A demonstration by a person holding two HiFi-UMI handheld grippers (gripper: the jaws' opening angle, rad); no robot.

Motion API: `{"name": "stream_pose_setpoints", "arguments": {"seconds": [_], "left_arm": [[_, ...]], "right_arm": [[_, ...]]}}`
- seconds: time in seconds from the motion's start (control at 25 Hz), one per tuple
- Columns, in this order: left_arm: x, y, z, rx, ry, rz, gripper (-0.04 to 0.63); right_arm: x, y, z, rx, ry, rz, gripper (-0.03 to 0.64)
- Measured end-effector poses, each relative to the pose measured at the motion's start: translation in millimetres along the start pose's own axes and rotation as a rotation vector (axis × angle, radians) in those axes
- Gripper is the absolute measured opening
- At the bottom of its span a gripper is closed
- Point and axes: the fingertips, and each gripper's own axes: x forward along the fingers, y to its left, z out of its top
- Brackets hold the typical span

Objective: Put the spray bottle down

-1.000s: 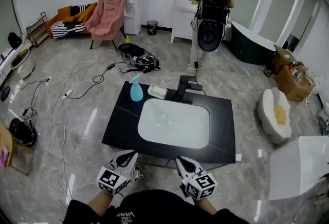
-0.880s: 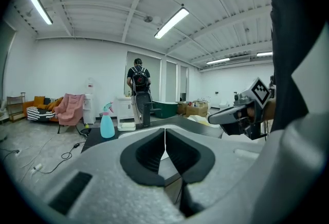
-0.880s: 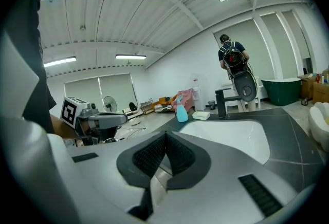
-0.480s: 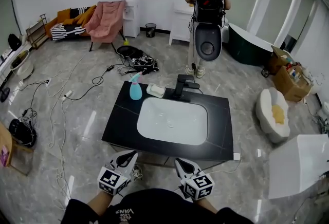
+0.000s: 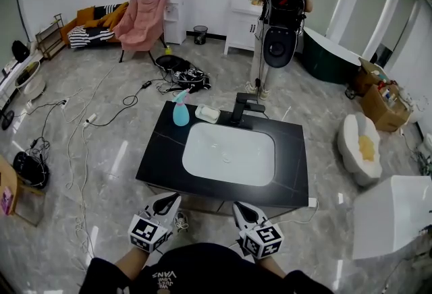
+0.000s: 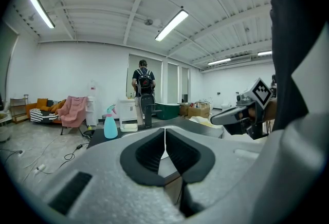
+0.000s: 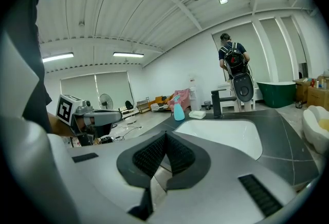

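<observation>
Spray bottle [image 5: 180,112], pale blue, is seen standing upright on the far left corner of the black tabletop [image 5: 160,154], free of any grip. It is set just left of a white soap dish [image 5: 207,113], with the black tap [image 5: 243,109] further right and the white basin [image 5: 229,154] on the near side. That spot is judged to have been picked so that the bottle rests on flat stone, clear of the basin's slope and grouped with the other washing things along the far edge.

The left tool [image 5: 166,203] is held off the near edge of the tabletop, well apart from the bottle. Its jaws are pressed together with nothing between them. The right tool [image 5: 241,210] is held beside it in the same way, with its jaws pressed together and empty. Both are held low and close to the body, pointed across the tabletop, which is read as a rest pose rather than a reach. The task can be taken as done, since the bottle is borne by the tabletop alone.
</observation>
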Motion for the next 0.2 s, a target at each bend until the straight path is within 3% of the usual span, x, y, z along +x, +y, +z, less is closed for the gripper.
{"name": "stream_pose_setpoints", "arguments": {"seconds": [0.2], "left_arm": [[0.5,2.7,4.6,-0.017,0.002,0.003,0.023]], "right_arm": [[2.2,-1.1,-1.8,0.017,-0.006,-0.009,0.002]]}}
